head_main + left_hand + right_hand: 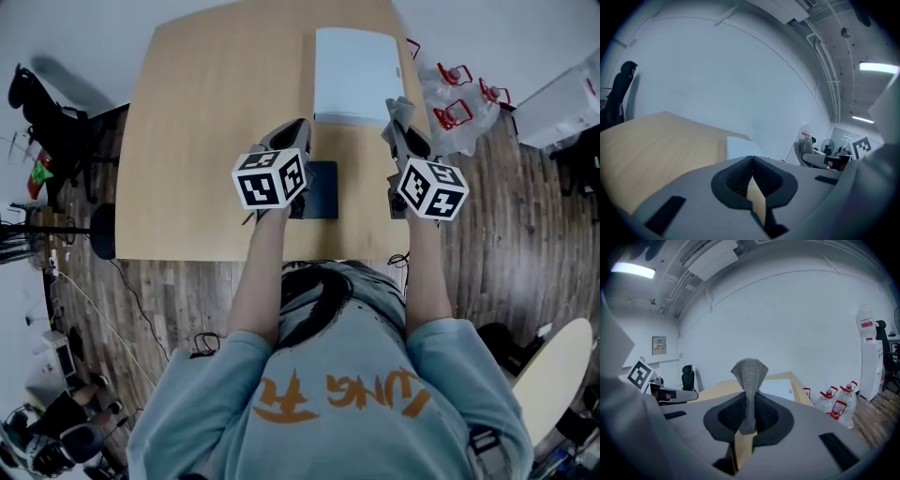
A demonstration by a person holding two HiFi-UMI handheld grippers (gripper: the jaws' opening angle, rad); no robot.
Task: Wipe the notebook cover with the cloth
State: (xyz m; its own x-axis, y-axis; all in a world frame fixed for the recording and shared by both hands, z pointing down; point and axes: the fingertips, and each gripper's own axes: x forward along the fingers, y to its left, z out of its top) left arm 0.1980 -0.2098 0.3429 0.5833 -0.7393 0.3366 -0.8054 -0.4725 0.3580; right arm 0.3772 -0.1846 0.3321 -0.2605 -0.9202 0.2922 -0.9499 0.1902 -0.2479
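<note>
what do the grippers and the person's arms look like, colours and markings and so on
The left gripper and the right gripper have grey bodies, each with a white cube bearing black square markers. The jaws are lined with dark ribbed pads. The person wears a light blue short-sleeved t-shirt with orange lettering; the forearms are bare.
</note>
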